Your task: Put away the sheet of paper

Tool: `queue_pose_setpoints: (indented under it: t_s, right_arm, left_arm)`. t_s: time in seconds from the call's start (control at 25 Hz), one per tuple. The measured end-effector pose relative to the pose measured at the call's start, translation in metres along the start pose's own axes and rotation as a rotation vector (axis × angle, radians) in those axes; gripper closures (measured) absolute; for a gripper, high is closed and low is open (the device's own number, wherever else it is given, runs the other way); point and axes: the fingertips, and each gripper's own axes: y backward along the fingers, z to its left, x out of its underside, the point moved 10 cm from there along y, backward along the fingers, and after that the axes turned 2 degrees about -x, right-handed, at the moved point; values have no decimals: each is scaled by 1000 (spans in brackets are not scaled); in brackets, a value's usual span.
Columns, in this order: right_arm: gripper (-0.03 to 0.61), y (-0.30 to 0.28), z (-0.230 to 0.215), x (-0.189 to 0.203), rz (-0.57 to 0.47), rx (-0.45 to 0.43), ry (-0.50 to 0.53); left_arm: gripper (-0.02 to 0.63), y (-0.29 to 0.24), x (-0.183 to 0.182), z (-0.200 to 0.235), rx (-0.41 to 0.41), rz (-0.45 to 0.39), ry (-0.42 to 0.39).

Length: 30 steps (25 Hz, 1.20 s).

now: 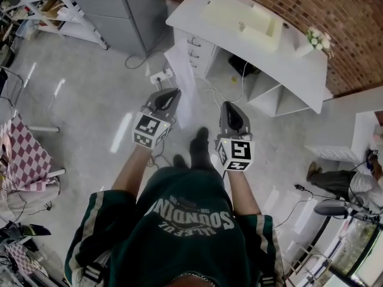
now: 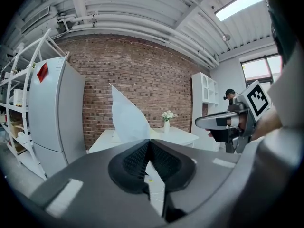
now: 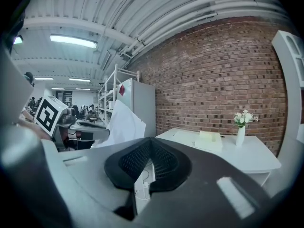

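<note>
Being carried, the sheet of paper (image 1: 181, 79) is clamped by the left gripper (image 1: 172, 93), the right gripper (image 1: 231, 105) closed empty; the far desk (image 1: 299, 64) likely must be reached next

The thin white sheet of paper (image 1: 182, 79) shows pale against the glossy light-grey floor (image 1: 90, 88). The dark grey plastic left gripper (image 1: 172, 93) and right gripper (image 1: 230, 105) carry black-and-white square markers. The long desk (image 1: 299, 70) is white and the brick wall (image 1: 347, 17) red-brown. The person's jersey (image 1: 185, 244) is dark green with white lettering, and the draped cloth (image 1: 24, 157) is checked pink and white.
</note>
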Motion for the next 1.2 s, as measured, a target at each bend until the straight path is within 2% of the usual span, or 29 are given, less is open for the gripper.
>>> queue_pose_setpoints:
  t_s: [0.72, 1.2]
  right_arm:
    - [578, -82, -98, -26, 7, -10, -26]
    - [578, -113, -157, -41, -23, -30, -2]
  left_arm:
    - [603, -124, -37, 28, 21, 40, -15]
    - [603, -194, -61, 28, 16, 14, -37]
